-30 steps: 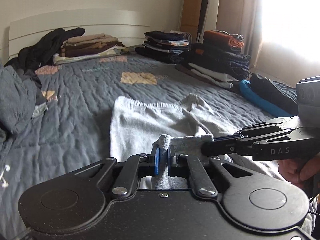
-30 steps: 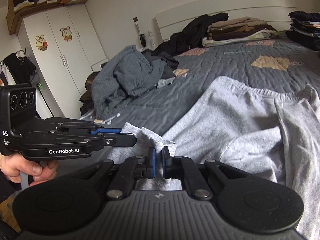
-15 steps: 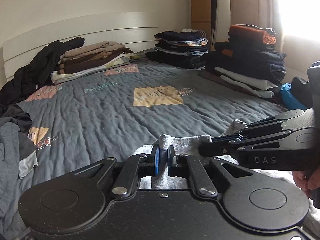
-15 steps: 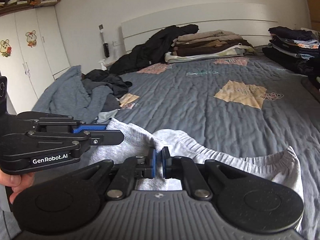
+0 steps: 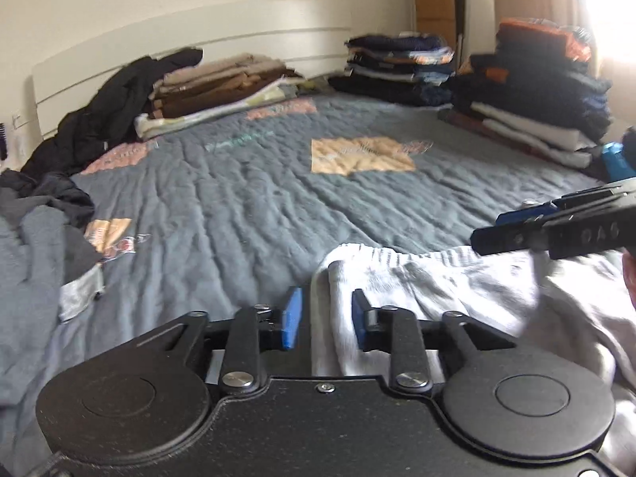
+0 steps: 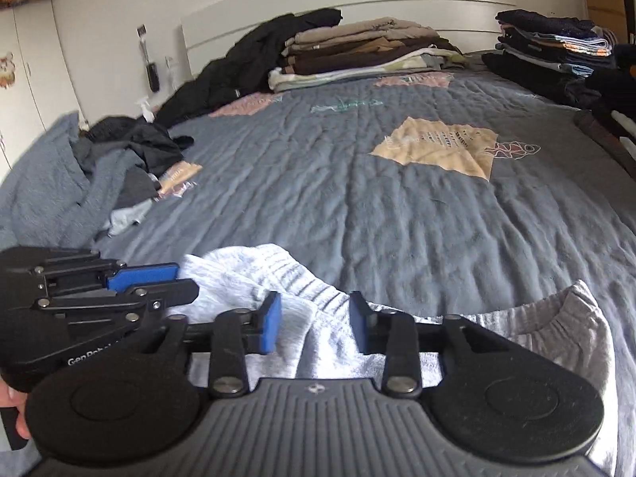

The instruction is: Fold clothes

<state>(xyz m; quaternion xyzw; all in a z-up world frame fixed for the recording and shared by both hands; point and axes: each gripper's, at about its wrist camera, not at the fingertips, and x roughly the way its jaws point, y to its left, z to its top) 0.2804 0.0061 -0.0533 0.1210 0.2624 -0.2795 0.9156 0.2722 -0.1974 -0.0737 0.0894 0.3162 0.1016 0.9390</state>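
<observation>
We have both tools spread: the left gripper (image 5: 324, 324) stands with its blue pads apart around a fold of the light grey ribbed-waist sweatpants (image 5: 437, 278), pinching nothing, and the right gripper (image 6: 315, 328) is likewise wide, the cloth lying slack between its fingers. The sweatpants lie doubled on the near edge of the grey quilted bedspread (image 6: 357, 183), the elastic waistband facing up the bed. The fold looks just laid, so we judge the step in hand to be letting go cleanly and then squaring the stack. To do that well we draw each tool straight back and slightly up, so no pad drags the top layer, and then check that the waistband edges sit flush before the next fold. The two grippers are close together, the left one just beside the right in the right wrist view, so we part them sideways with care. Ahead we have broad bare quilt; the loose pile of grey and black clothes (image 6: 99, 167) hems in the left, and the folded dark stacks (image 5: 536, 91) line the right.
</observation>
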